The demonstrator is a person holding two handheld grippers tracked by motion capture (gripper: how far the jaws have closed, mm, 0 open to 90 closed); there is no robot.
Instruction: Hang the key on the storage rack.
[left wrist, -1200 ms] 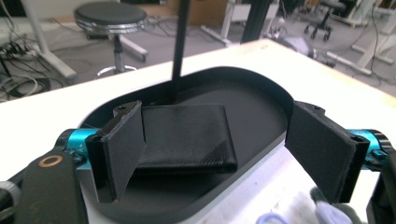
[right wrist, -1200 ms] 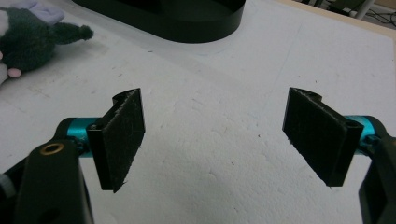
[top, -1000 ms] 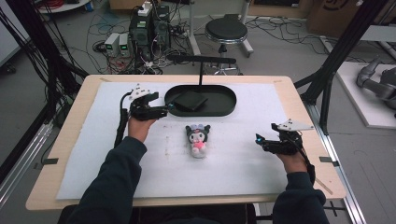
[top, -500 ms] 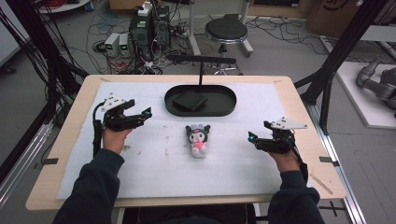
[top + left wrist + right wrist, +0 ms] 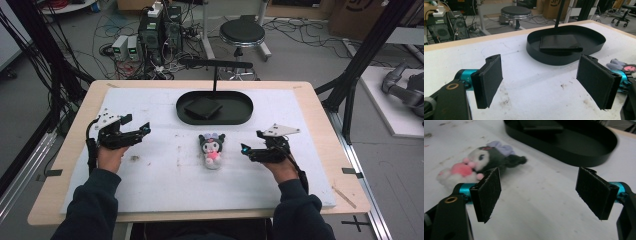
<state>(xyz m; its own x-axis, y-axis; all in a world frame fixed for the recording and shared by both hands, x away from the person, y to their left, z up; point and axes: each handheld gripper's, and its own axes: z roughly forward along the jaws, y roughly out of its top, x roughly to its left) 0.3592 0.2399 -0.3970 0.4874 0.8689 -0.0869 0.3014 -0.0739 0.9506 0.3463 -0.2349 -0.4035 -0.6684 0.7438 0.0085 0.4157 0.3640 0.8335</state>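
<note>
A small plush toy (image 5: 212,150) with a black head, lilac bow and pink front lies on the white mat, mid-table. In the right gripper view the plush toy (image 5: 477,161) lies to the left, beyond the left jaw. My right gripper (image 5: 250,148) is just right of it, open and empty, jaws pointing at it. My left gripper (image 5: 138,129) hovers at the mat's left, open and empty, well apart from the toy. A black oval tray (image 5: 240,114) holding a flat black block (image 5: 203,107) sits behind the toy. The left gripper view has the tray (image 5: 549,58) ahead.
A black T-shaped stand (image 5: 215,64) rises from the tray's far side. The white mat (image 5: 165,175) covers most of the wooden table (image 5: 345,150). A stool (image 5: 242,34), computer boxes and cables stand on the floor beyond the far edge.
My left gripper has moved left and toward me, away from the tray. My right gripper has moved left, closer to the plush toy. The toy has not moved.
</note>
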